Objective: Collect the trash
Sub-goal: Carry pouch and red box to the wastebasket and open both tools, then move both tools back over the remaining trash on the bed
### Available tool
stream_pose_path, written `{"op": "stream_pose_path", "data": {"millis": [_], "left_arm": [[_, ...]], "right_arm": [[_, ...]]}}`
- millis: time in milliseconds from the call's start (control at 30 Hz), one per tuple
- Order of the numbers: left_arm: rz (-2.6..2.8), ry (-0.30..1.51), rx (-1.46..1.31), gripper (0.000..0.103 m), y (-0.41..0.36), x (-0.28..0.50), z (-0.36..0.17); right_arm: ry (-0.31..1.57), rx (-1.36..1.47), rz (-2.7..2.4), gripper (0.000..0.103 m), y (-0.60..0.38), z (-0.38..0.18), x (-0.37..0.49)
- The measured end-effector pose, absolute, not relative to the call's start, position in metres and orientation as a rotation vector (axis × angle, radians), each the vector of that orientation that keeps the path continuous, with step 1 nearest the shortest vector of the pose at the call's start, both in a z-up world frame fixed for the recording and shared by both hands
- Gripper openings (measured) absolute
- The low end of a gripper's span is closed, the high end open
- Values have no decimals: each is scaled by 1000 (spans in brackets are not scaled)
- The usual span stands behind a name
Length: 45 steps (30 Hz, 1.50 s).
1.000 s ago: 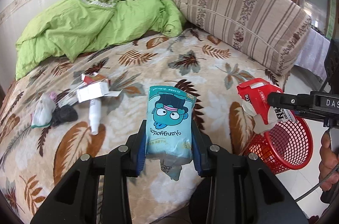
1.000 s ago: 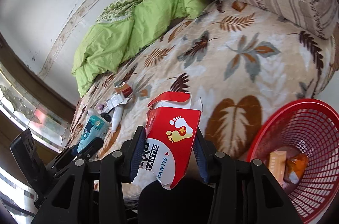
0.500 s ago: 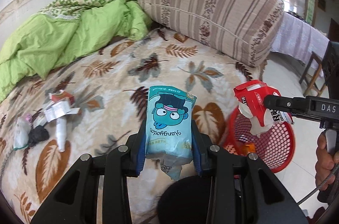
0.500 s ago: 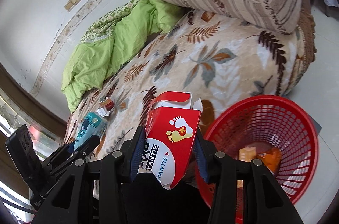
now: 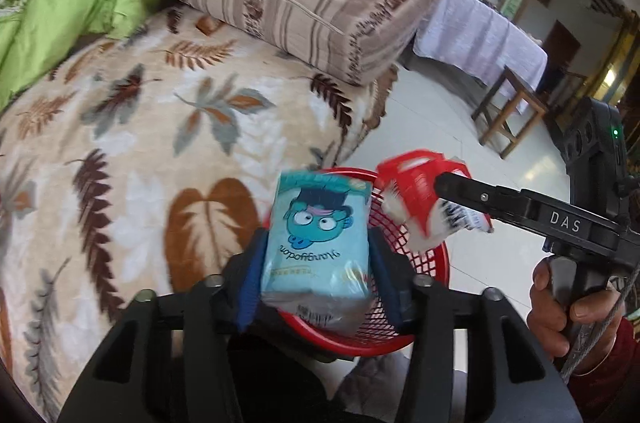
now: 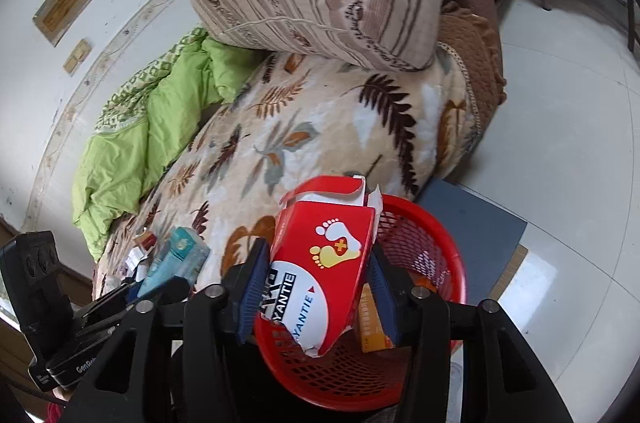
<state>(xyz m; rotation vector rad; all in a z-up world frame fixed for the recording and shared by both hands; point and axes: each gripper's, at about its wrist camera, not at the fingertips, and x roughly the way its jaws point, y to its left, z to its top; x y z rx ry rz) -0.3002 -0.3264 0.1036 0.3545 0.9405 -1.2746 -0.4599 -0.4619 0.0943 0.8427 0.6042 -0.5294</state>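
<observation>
Left gripper (image 5: 316, 255) clenched blue packet (image 5: 316, 243), frame centre, over red basket (image 5: 432, 263). Right gripper (image 6: 316, 279) clenched red box (image 6: 320, 263) above basket, lower centre; orange item inside, probably carton.

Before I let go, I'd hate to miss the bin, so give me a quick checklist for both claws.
1. Left claw clamps the blue packet: ok.
2. Right claw clamps the red carton: ok.
3. Red basket under the carton: ok.
4. Packet over the basket opening: ok, it hangs above the near rim.
5. Room inside the basket: ok, only an orange box shows.
6. Basket standing steady on the floor: cannot tell.
</observation>
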Motion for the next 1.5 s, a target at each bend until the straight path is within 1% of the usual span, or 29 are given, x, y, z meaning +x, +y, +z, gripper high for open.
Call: {"op": "stream_pose_path", "data": {"millis": [200, 367, 567, 967, 1200, 1367, 1500], "left_arm": [[-1258, 942, 354, 55, -321, -301, 100], [-1172, 904, 326, 55, -288, -281, 108], [-1049, 887, 285, 56, -241, -250, 109], [-805, 921, 132, 56, -132, -178, 96], [-611, 931, 47, 56, -75, -120, 86], [-515, 945, 15, 56, -63, -77, 75], [-483, 965, 23, 56, -75, -42, 60]], "right_arm": [[605, 838, -556, 58, -467, 96, -462], [609, 825, -493, 58, -458, 98, -443], [659, 758, -362, 58, -424, 100, -390], [765, 585, -123, 58, -340, 102, -275], [798, 521, -29, 58, -299, 103, -225], [804, 479, 6, 58, -283, 107, -202], [809, 463, 21, 58, -279, 108, -192]]}}
